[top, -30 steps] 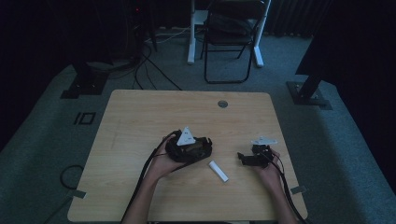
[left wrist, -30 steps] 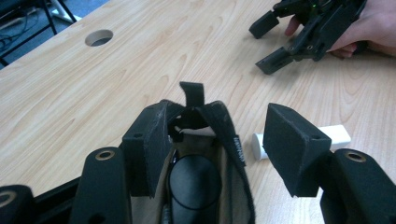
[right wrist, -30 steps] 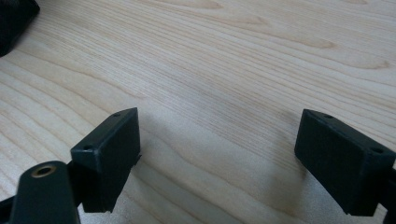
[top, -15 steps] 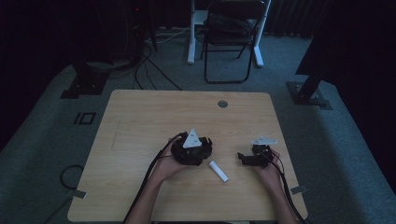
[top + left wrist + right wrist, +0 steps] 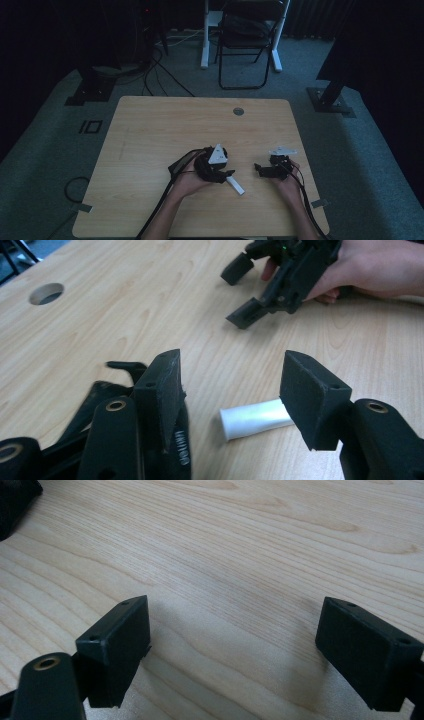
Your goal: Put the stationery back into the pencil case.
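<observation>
Jaws astride white tube (image 5: 256, 418), no contact.

From where I steer, the pale wooden table (image 5: 150, 150) gives me open passage across its far and left parts. Near the front, a small white cylinder (image 5: 235, 186) lies between my left gripper (image 5: 227, 175) and right gripper (image 5: 257, 168), narrowing that gap.

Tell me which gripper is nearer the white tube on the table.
Left. The left gripper hangs right over the white tube, its open jaws either side of one end without touching. The right gripper sits open, apart, to the tube's right.
</observation>
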Motion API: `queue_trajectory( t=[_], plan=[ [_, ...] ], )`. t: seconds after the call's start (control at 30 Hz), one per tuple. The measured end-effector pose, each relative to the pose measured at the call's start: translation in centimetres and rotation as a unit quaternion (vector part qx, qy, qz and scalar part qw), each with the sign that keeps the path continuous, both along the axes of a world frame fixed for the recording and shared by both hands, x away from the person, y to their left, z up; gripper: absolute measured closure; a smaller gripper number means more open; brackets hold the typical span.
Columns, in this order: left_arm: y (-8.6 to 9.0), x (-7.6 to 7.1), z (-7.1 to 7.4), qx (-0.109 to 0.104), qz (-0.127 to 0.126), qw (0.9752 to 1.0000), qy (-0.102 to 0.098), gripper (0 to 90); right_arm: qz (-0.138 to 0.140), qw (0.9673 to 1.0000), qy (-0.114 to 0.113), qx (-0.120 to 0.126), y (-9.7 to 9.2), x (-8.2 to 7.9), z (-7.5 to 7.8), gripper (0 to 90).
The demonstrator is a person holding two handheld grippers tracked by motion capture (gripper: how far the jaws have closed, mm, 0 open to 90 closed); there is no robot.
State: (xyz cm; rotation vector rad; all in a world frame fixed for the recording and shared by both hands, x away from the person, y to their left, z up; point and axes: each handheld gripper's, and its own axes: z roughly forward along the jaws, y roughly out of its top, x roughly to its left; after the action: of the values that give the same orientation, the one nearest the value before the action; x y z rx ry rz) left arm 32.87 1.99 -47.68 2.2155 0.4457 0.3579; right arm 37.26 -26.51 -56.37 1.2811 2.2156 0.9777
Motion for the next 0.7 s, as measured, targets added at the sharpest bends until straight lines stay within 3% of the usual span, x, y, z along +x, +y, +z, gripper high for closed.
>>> queue_trajectory(
  t=[0.47,0.7],
  plan=[
    [-2.8,-0.4,-1.8,0.028,-0.035,0.9989,0.012,46.5,0.0,1.0,0.0,0.0,0.0,0.0,0.0,14.1],
    [-3.5,-0.7,-3.6,0.04,-0.067,0.9964,0.033,48.0,0.0,1.0,0.0,0.0,0.0,0.0,0.0,14.1]
  ],
)
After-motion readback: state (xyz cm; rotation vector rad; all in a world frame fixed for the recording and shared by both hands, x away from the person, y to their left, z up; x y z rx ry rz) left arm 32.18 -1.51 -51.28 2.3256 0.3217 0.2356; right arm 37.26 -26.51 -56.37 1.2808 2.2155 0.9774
